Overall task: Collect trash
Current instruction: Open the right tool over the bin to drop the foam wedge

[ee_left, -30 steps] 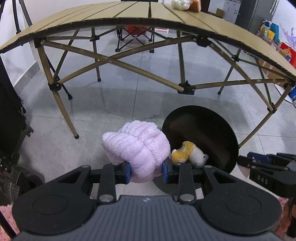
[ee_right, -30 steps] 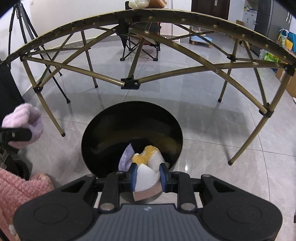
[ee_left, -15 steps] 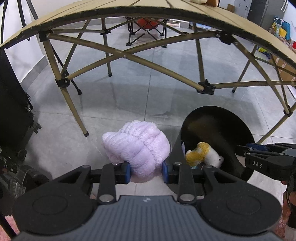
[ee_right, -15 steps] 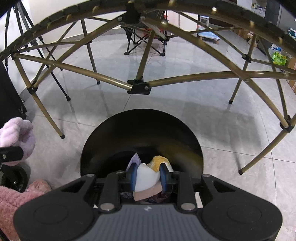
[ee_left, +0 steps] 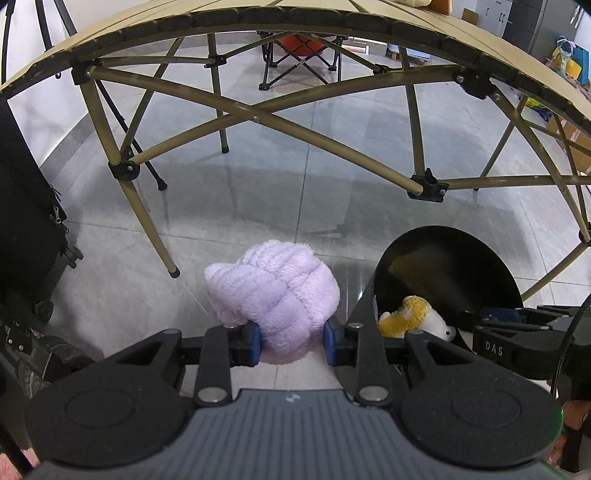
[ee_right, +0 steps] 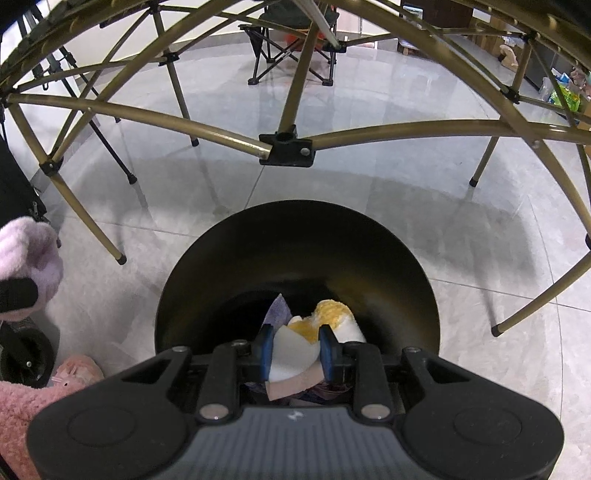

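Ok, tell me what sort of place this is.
Probably a room in a home, or an indoor space set up like one. A folding camp table stands on a glossy grey tiled floor, a folding camp chair sits behind it, and a black trash bin stands on the floor.

One black trash bin [ee_right: 295, 236], one lilac knotted plush ball [ee_left: 273, 295], one yellow-and-white plush toy [ee_left: 410, 317], one white foam piece [ee_right: 293, 350], two grippers.

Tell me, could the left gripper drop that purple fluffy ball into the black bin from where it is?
Probably not yet. The left gripper holds the purple ball over the floor beside the black bin, and the right gripper with its white piece sits over the opening.
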`<state>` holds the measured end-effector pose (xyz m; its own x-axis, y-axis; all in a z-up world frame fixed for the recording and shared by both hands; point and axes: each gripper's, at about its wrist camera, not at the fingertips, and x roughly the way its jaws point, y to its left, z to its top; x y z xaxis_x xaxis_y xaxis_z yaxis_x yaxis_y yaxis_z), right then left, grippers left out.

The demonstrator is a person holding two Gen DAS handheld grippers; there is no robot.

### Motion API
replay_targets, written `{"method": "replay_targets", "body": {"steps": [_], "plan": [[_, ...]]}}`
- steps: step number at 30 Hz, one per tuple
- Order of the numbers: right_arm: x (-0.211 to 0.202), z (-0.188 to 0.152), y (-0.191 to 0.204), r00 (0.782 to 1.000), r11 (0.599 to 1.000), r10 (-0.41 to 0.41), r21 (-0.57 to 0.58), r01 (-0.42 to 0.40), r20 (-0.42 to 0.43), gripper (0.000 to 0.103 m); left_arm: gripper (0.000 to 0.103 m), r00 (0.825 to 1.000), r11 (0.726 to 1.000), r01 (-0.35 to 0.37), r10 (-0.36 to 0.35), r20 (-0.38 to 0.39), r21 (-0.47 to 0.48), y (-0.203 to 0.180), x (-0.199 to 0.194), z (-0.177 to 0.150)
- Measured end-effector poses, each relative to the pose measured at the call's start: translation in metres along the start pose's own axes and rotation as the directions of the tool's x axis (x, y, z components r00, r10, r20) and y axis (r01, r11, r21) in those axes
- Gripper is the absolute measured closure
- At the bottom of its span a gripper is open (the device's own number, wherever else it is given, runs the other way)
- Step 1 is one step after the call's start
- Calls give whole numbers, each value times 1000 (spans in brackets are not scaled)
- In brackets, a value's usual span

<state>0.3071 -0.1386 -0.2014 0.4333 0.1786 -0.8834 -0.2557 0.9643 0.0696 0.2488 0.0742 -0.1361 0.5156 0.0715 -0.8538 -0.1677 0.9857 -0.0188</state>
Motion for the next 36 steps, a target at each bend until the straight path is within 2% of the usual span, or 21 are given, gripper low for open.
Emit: {"method": "replay_targets", "body": {"steps": [10,15,16,17,19,22,36], "plan": [[10,0,1,1000,1000,5,-1,-5,-22,76,72,1000,1000,-7,6,-22,-9,6,9,-1],[11,0,0,999,1000,17,7,-17,-29,61,72,1000,1000,-6,6,-17,-6,5,9,-2],[12,1,-2,999,1000,22,21,-21,-33,47,72,1000,1000,-6,6,-18,-6,5,9,-2],[13,1,-4,999,999,27,36,-25,-42,26,72,1000,1000,-7,7,-19,-6,5,9,-2],[15,1,-7,998,998,30,57,-26,-60,5,72,1000,1000,-6,6,-20,-3,5,10,-3],[16,-1,-10,998,997,27,72,-23,-63,0,72,1000,1000,-3,3,-18,5,3,9,-4],[8,-4,-18,999,996,12,90,-8,-46,0,72,1000,1000,7,-6,-5,28,-7,5,-7]]}}
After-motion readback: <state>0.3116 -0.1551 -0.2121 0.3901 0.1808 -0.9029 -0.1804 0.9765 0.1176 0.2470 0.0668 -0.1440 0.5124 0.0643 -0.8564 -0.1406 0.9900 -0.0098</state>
